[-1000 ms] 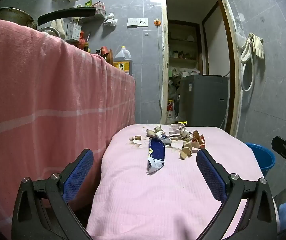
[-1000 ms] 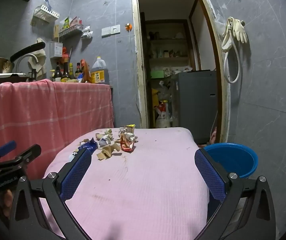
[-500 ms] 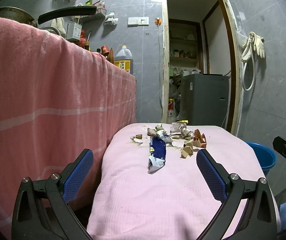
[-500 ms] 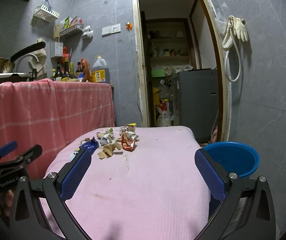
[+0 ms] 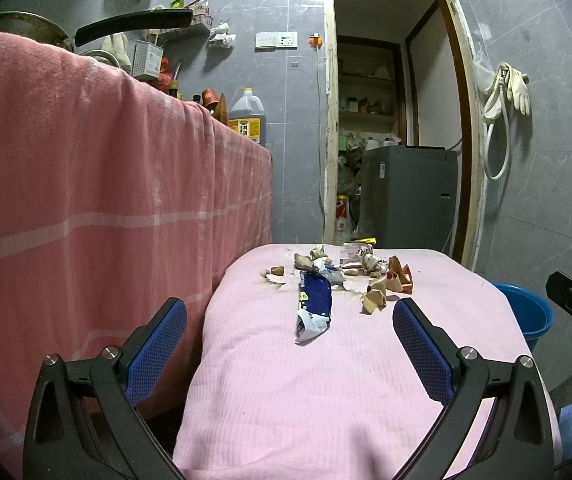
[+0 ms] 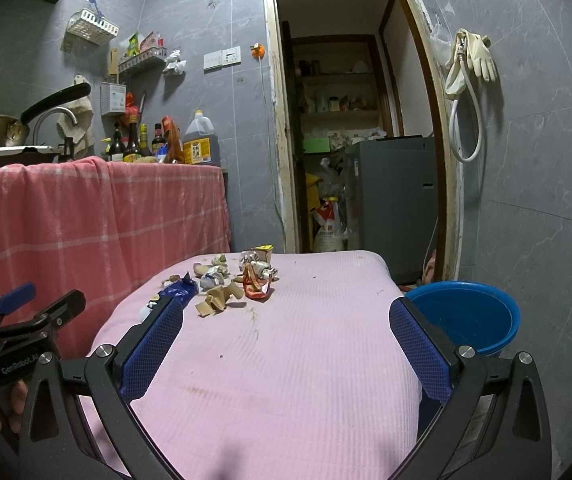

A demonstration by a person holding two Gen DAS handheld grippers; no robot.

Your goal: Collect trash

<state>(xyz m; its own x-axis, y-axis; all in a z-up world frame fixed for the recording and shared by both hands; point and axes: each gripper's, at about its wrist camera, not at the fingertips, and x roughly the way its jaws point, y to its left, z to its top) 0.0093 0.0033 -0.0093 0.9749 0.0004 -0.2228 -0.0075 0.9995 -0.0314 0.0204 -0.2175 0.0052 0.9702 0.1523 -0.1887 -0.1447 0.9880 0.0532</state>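
A pile of trash lies at the far end of a table with a pink cloth (image 5: 326,380): a blue snack wrapper (image 5: 315,302), tan paper scraps (image 5: 374,300), a red-orange wrapper (image 6: 255,285) and crumpled bits (image 6: 214,276). A blue basin (image 6: 466,318) stands on the floor to the table's right. My left gripper (image 5: 290,344) is open and empty, short of the blue wrapper. My right gripper (image 6: 286,342) is open and empty above the table's near half, behind the pile.
A counter draped with a pink towel (image 5: 86,200) runs along the left, with bottles (image 6: 134,144) and an oil jug (image 6: 200,140) on it. A doorway (image 6: 346,140) with a grey appliance (image 6: 394,196) lies behind. Gloves and a hose (image 6: 470,64) hang on the right wall.
Both grippers have drifted slightly lower and forward; the trash pile sits a little higher in both views. Nothing was grasped or moved.
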